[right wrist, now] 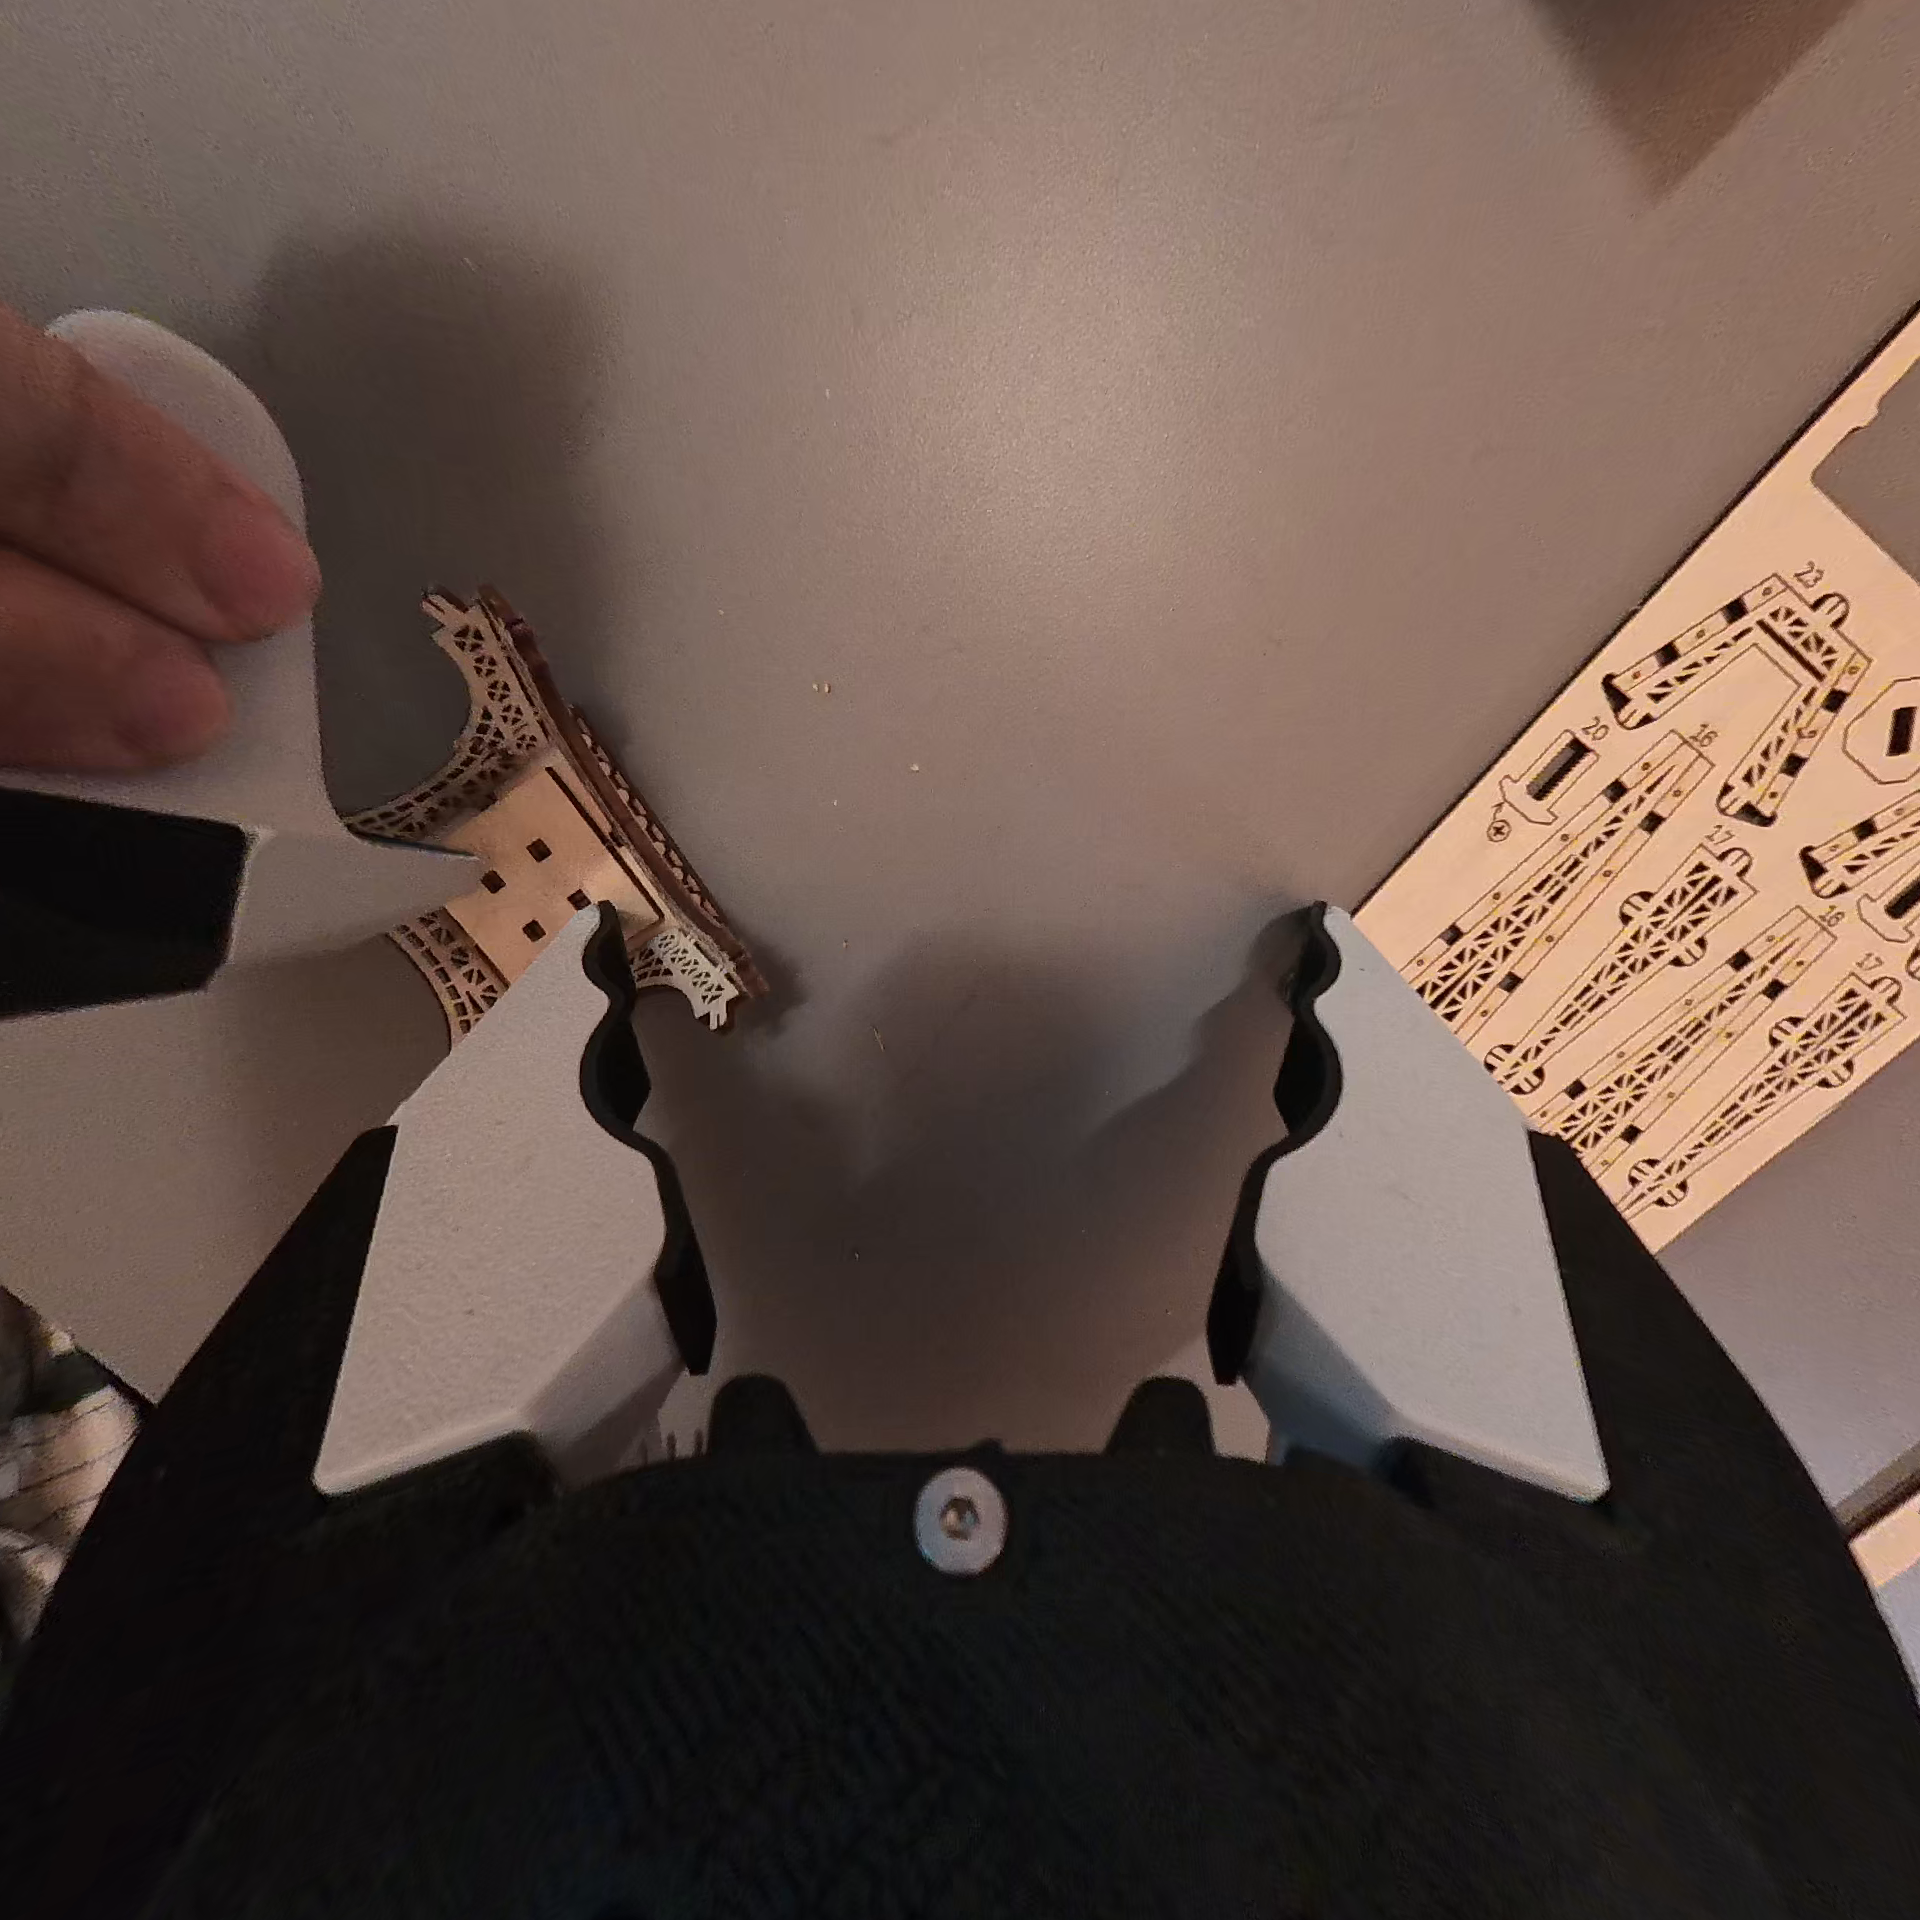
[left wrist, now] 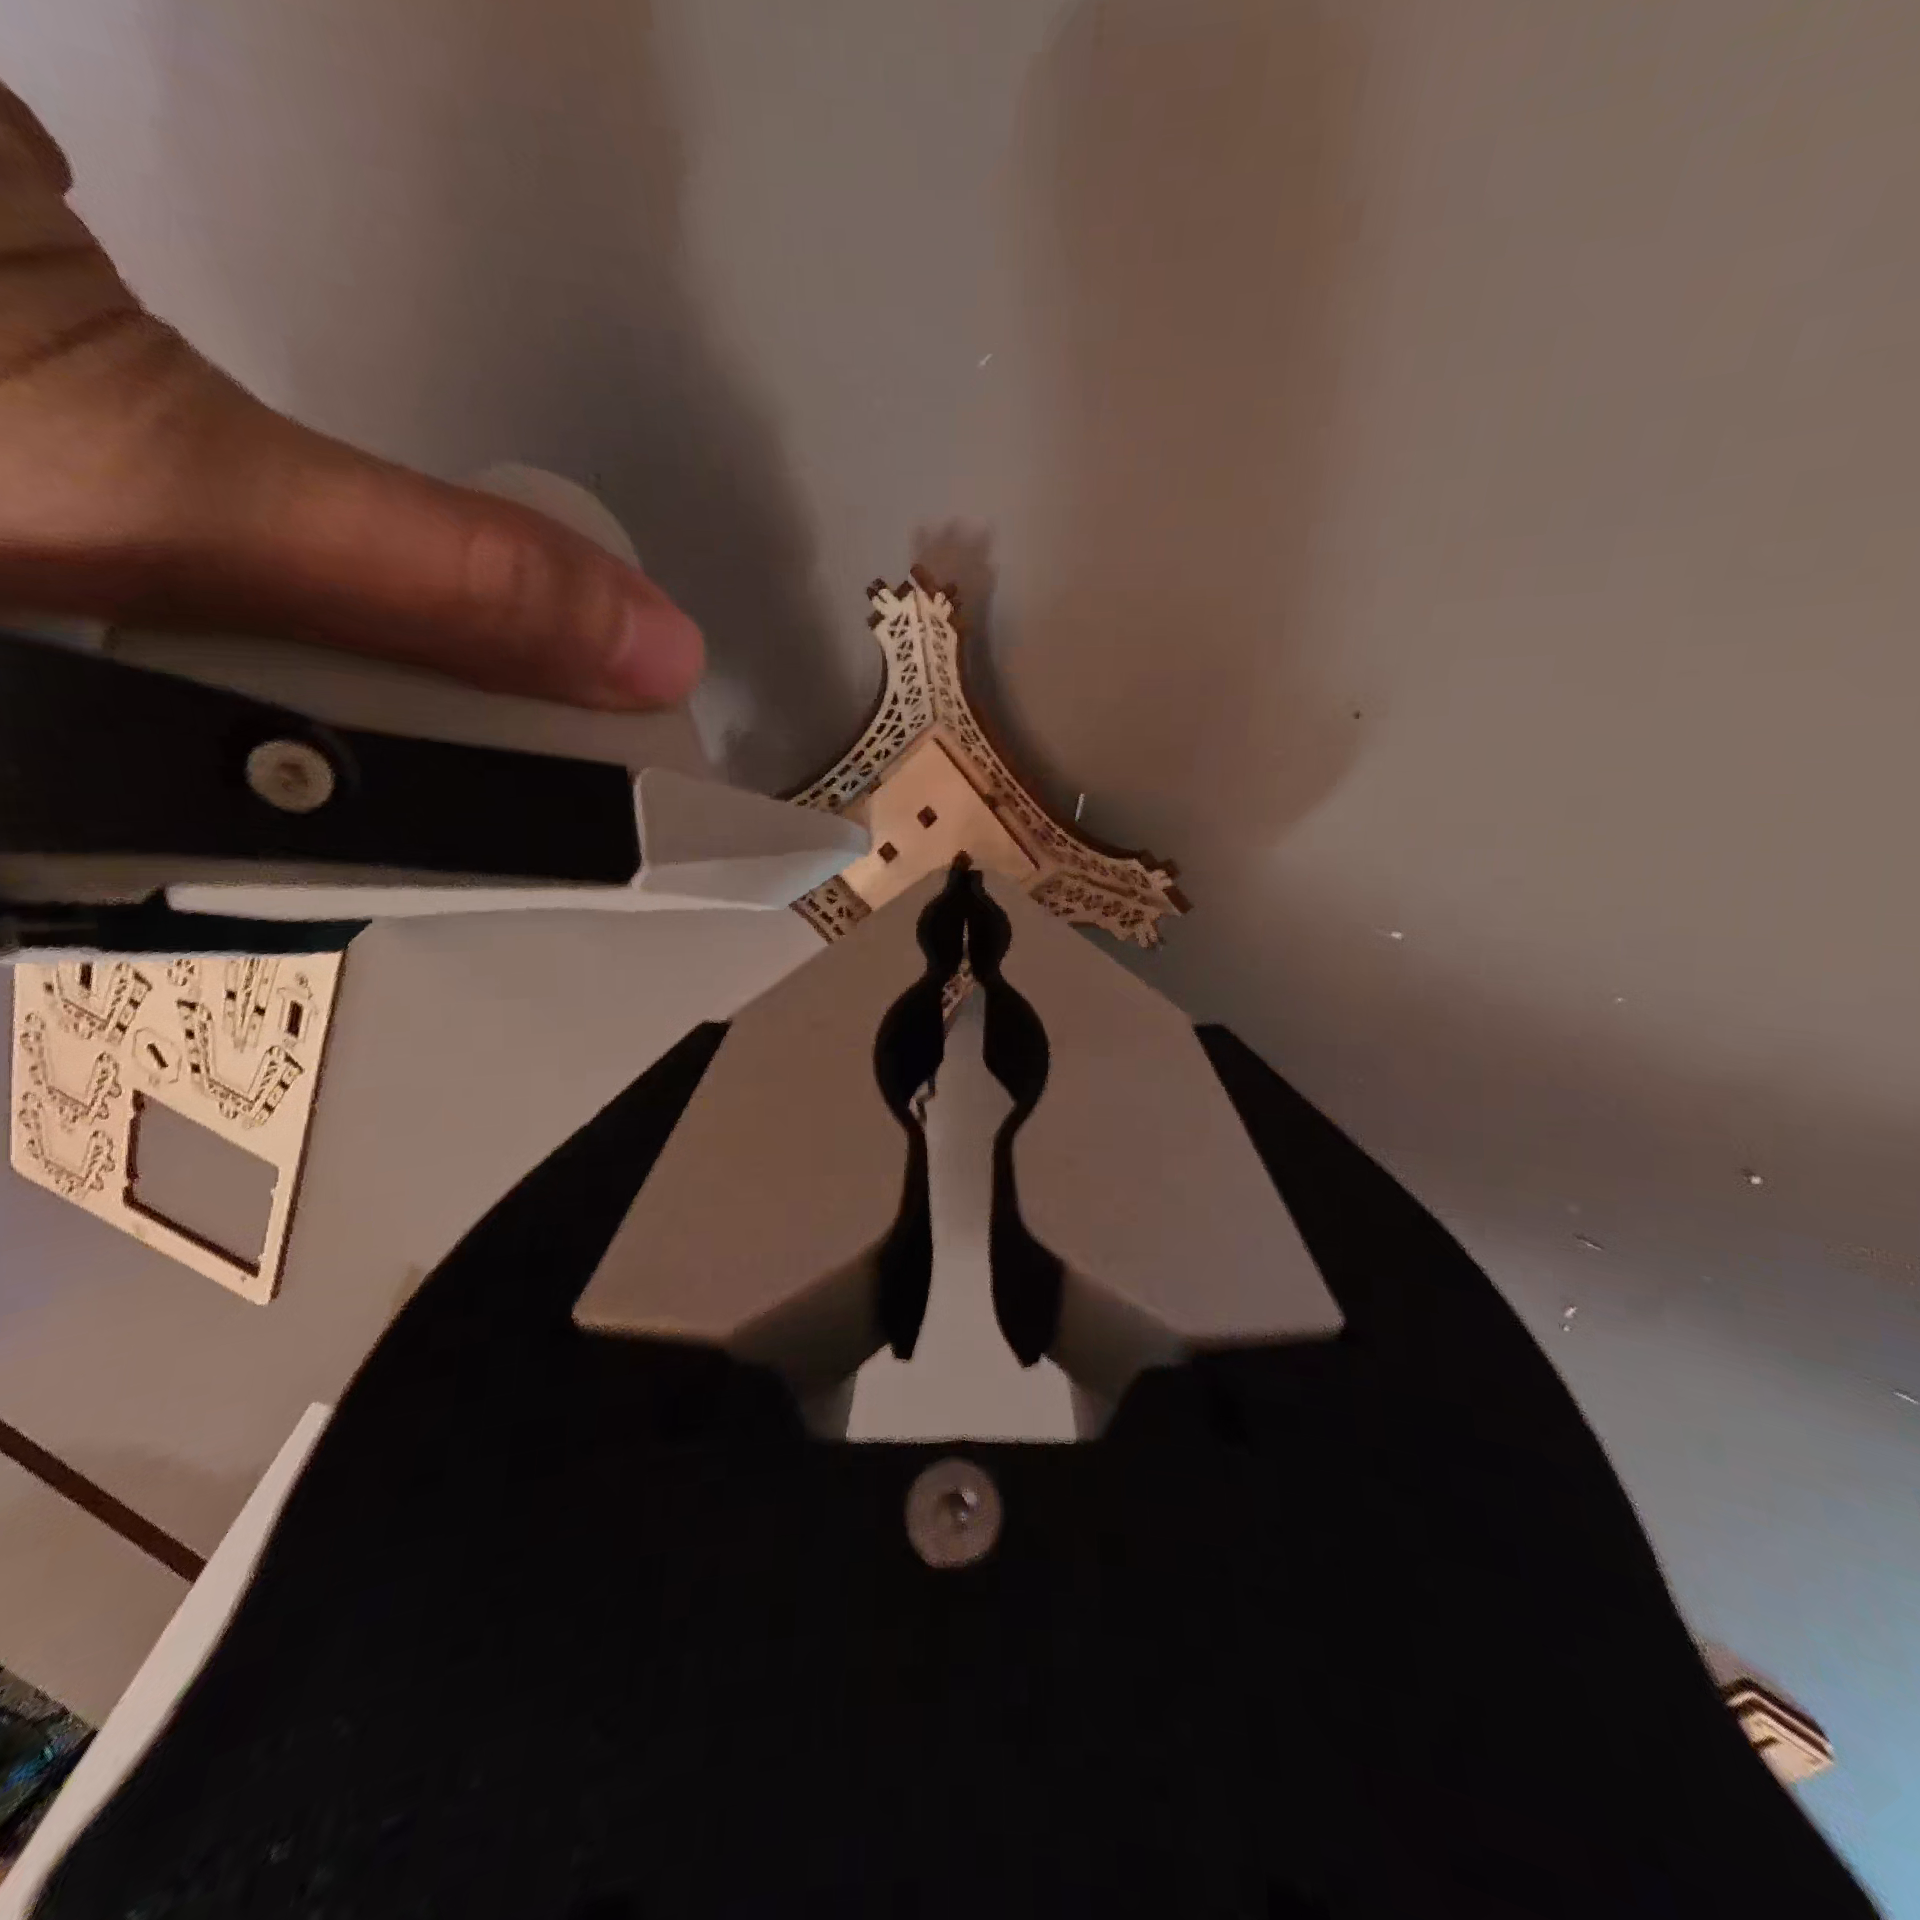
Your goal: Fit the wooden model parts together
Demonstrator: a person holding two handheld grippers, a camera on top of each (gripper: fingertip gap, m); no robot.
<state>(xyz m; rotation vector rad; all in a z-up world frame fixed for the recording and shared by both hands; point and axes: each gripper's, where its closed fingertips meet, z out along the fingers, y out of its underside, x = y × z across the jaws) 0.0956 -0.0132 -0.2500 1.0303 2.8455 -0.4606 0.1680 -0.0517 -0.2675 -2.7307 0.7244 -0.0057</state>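
Note:
The wooden tower base (left wrist: 940, 800), a square platform with slots on four lattice legs, stands on the grey table (left wrist: 1455, 520). My left gripper (left wrist: 961, 883) is shut on a thin wooden part (left wrist: 961, 982) that shows edge-on between the pads. Its tip rests on the platform. In the right wrist view the left gripper's tip (right wrist: 447, 852) touches the tower base (right wrist: 551, 831) from the left. My right gripper (right wrist: 956, 925) is open and empty. Its left fingertip (right wrist: 597, 935) touches the platform's near edge. One of its fingers (left wrist: 748, 842) enters the left wrist view from the left.
A wooden sheet of uncut lattice parts (right wrist: 1662, 935) lies at the right, and also shows in the left wrist view (left wrist: 166, 1091). A small loose wooden part (left wrist: 1777, 1730) lies at the lower right. A hand (left wrist: 312, 540) holds the right gripper; another hand (right wrist: 125, 582) holds the left.

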